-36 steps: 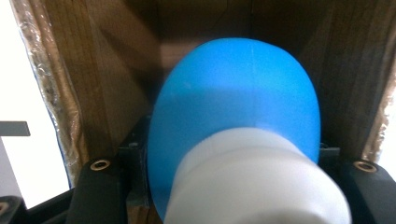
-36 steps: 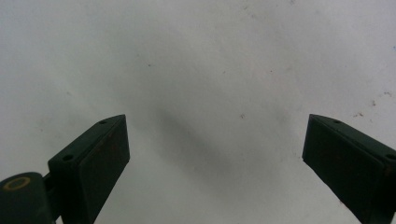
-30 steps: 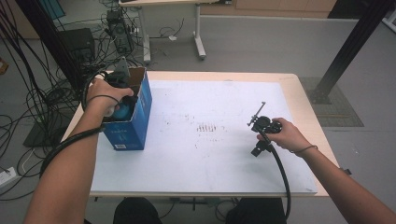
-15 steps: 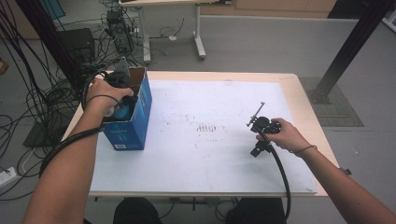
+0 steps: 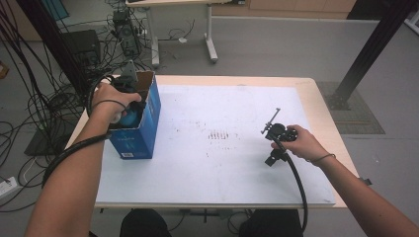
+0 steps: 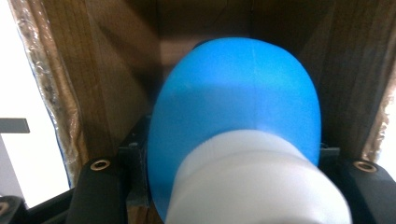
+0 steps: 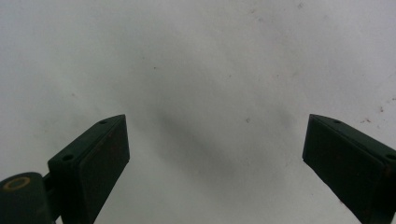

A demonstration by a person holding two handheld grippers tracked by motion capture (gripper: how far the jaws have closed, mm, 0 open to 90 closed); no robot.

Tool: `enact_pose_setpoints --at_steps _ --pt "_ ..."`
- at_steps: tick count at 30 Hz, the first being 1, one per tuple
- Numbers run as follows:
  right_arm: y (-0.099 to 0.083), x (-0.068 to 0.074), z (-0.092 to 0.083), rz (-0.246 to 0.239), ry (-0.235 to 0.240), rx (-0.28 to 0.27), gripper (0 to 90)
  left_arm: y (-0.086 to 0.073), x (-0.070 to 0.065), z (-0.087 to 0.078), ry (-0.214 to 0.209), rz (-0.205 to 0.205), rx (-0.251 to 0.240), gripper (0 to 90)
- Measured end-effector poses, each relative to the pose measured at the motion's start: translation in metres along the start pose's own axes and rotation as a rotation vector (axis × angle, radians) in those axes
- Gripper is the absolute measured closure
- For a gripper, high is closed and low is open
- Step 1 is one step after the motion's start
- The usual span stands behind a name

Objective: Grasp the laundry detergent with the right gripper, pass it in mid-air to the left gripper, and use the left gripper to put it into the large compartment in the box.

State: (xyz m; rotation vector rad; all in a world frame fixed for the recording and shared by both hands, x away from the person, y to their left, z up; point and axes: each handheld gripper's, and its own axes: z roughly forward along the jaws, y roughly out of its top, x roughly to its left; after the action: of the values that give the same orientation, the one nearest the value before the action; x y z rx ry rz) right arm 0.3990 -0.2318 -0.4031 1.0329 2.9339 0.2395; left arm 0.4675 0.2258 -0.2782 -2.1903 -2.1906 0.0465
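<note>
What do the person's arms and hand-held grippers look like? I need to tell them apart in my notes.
Both forearms are bare, with no sleeves. Each wrist wears a thin dark band. The left hand-held gripper and right hand-held gripper are black, and a thick black cable trails from each. The jaw pads are flat, dark rectangles on black brackets with brass-coloured screw rings.

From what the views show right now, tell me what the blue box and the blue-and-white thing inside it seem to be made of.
The blue box looks like cardboard: printed blue outside, raw brown fibrous walls inside, with shiny clear tape along an edge. The blue-and-white thing, gripped by the left tongs, has a smooth matte blue dome with a faint seam, probably moulded plastic or rubber; its white part looks matte, too blurred to judge.
</note>
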Motion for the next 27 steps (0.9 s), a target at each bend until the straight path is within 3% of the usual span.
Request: enact_pose_setpoints --at_steps 27 --pt "0.0004 0.0004 -0.0013 -0.003 -0.008 0.0 7.5 -0.0008 0.0026 -0.0008 -0.007 -0.013 -0.015 35.1"
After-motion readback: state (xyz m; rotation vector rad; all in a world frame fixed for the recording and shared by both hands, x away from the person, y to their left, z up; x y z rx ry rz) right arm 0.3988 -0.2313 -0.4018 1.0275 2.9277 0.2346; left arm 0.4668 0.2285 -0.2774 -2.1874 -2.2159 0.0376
